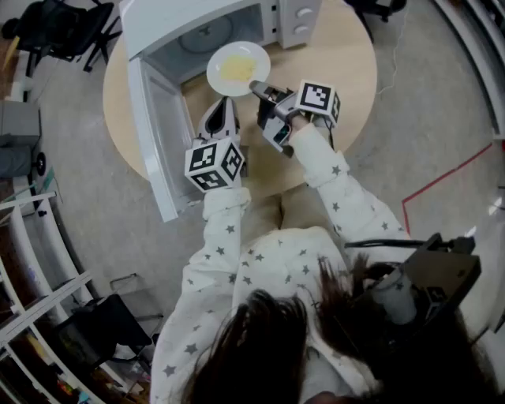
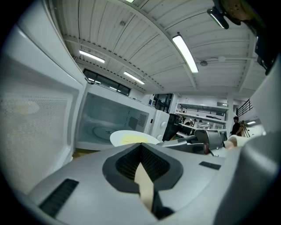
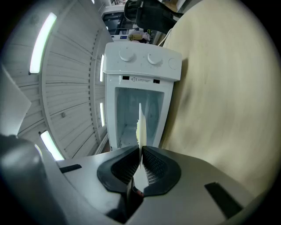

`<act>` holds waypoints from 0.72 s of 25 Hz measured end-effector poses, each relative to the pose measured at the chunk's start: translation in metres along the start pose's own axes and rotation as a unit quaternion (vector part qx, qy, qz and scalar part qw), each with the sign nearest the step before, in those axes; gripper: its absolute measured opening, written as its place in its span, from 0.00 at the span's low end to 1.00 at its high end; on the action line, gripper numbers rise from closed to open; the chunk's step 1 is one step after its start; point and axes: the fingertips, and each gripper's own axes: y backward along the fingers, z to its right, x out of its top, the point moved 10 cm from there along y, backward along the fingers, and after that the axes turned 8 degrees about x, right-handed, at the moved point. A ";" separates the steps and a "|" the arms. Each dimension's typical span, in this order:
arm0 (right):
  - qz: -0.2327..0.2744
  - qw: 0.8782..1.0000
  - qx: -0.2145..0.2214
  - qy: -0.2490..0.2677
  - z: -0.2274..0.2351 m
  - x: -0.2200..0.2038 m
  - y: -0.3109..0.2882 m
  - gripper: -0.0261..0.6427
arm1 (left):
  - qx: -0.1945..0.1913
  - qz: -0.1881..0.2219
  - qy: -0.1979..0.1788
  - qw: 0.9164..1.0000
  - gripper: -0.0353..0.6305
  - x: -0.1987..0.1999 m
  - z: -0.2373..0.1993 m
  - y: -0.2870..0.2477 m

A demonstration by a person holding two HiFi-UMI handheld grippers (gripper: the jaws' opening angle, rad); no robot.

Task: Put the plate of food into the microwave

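Plate (image 1: 215, 74) first: round, smooth, white, a flat yellow patch of food (image 1: 237, 69) spread on it. My right gripper (image 1: 258, 87) is clamped on its near-right rim, grooved dark pads pinching the thin edge. It lies level, food side up, reaching from the jaws toward the far left, right at the mouth of the microwave (image 1: 293, 17). That's a boxy white shell on a round pale wooden table (image 1: 339, 71), with its door (image 1: 162, 134) swung wide on the left. A glass turntable (image 1: 203, 35) sits in the cavity. My left gripper (image 1: 220, 117) hovers beside the door, jaws together on nothing.
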 end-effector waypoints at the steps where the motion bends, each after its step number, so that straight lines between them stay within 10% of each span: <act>1: 0.000 1.000 0.003 0.004 0.001 0.002 0.000 0.07 | -0.001 -0.001 -0.001 1.000 0.06 0.000 0.001 0.001; 18: -0.028 0.999 -0.025 -0.015 0.002 0.053 -0.072 0.07 | 0.039 0.002 0.018 0.999 0.06 0.028 -0.013 -0.051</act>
